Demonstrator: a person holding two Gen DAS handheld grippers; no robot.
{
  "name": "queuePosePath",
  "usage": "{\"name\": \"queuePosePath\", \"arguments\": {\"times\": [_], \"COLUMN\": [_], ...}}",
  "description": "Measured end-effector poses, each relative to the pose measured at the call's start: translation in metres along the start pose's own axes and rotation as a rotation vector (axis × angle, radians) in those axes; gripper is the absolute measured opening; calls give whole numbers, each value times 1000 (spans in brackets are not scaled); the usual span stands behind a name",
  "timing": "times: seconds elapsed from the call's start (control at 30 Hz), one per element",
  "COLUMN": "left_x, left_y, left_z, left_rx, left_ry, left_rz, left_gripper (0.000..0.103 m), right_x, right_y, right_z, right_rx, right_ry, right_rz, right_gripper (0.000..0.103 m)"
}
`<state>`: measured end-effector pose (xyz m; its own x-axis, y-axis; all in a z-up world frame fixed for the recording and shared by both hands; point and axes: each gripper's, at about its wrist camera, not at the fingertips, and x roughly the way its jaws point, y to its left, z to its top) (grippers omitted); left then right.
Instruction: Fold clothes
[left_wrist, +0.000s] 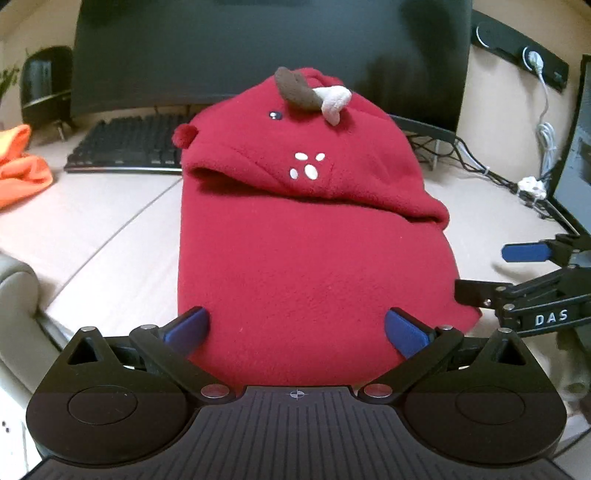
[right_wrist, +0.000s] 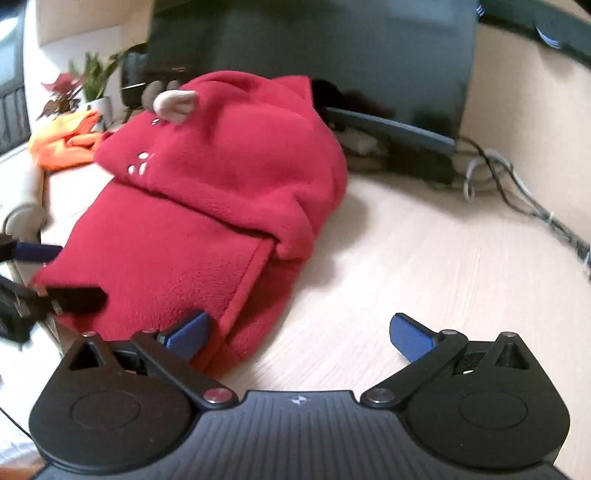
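Note:
A red fleece hooded garment (left_wrist: 306, 251) lies folded on the light desk, its hood with brown and cream antlers (left_wrist: 314, 94) toward the monitor. It also shows in the right wrist view (right_wrist: 207, 206). My left gripper (left_wrist: 295, 328) is open, its blue fingers (left_wrist: 188, 326) over the garment's near edge, holding nothing. My right gripper (right_wrist: 297, 332) is open at the garment's right near corner, left finger (right_wrist: 184, 334) on the fabric, right finger over bare desk. The right gripper also shows in the left wrist view (left_wrist: 491, 271), the left one in the right wrist view (right_wrist: 55, 273).
A dark monitor (left_wrist: 273, 48) and black keyboard (left_wrist: 125, 147) stand behind the garment. An orange cloth (left_wrist: 22, 170) lies at the left. Cables (left_wrist: 480, 162) and a power strip run along the right back. A plant (right_wrist: 85, 85) stands at the far left. A desk edge (left_wrist: 33, 317) runs near left.

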<state>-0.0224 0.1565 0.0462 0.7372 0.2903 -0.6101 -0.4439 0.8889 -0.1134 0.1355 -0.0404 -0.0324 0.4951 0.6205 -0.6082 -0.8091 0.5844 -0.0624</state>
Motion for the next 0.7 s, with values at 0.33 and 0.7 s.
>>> {"name": "queuePosePath", "arguments": {"times": [0.33, 0.7], "left_x": [-98, -125], "left_y": [-24, -79], "left_z": [-35, -149], "left_rx": [-12, -39], "left_ry": [-168, -201], "left_rz": [33, 207], "left_gripper": [103, 103], "right_x": [-90, -142], "right_y": [-14, -16], "right_z": [-37, -131], "right_rx": [122, 50], "right_ry": [-137, -188], "right_rz": [150, 85], "right_gripper": [103, 103]}}
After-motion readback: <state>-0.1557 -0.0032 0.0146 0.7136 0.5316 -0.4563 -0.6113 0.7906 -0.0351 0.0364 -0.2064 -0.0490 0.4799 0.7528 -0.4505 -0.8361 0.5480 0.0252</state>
